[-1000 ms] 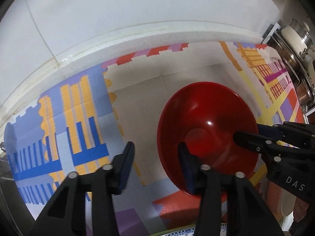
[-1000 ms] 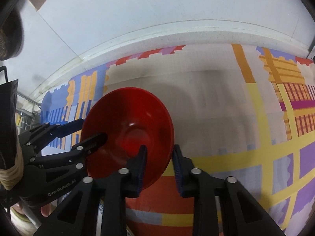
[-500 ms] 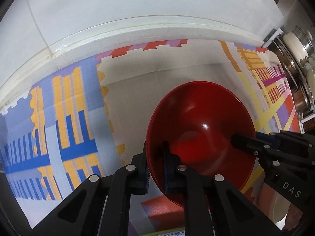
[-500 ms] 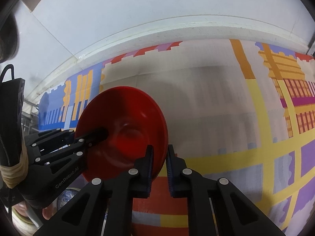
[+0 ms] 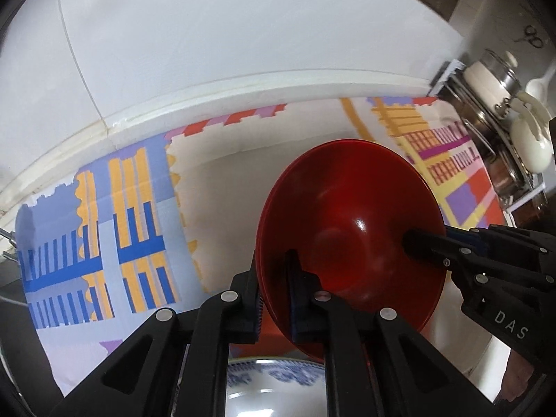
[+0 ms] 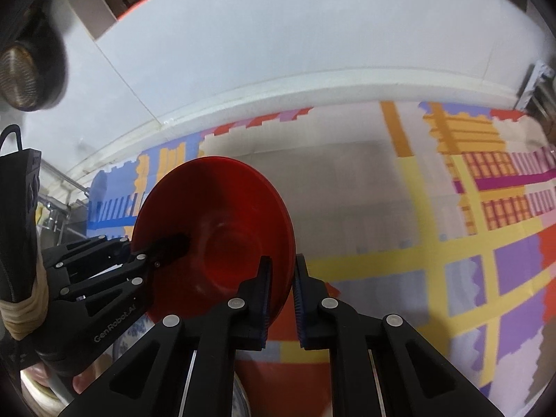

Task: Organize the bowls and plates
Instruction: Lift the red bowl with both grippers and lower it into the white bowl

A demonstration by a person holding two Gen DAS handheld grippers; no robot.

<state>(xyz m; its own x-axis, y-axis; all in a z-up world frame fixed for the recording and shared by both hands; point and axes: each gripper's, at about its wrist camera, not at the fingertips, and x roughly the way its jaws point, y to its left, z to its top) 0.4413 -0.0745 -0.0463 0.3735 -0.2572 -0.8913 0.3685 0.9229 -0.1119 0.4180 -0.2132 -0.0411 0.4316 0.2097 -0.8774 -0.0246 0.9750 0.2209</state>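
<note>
Red bowl [image 5: 351, 229] pinched at opposite rims by left claw [image 5: 274, 292] and right claw [image 6: 280, 295]. Uneven pulling could slip it onto the patterned plate [image 5: 274, 378] beneath.

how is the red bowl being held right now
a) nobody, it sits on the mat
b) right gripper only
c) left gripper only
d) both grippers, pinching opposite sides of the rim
d: the left gripper and the right gripper each clamp the red bowl at its rim, on opposite sides.

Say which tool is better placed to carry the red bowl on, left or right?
Neither clearly: both hold it. The left tool is shut on the red bowl's near-left rim, the right tool on the opposite rim, bowl off the patterned cloth. Probably a two-handed carry; if one must release, I can't tell which.
</note>
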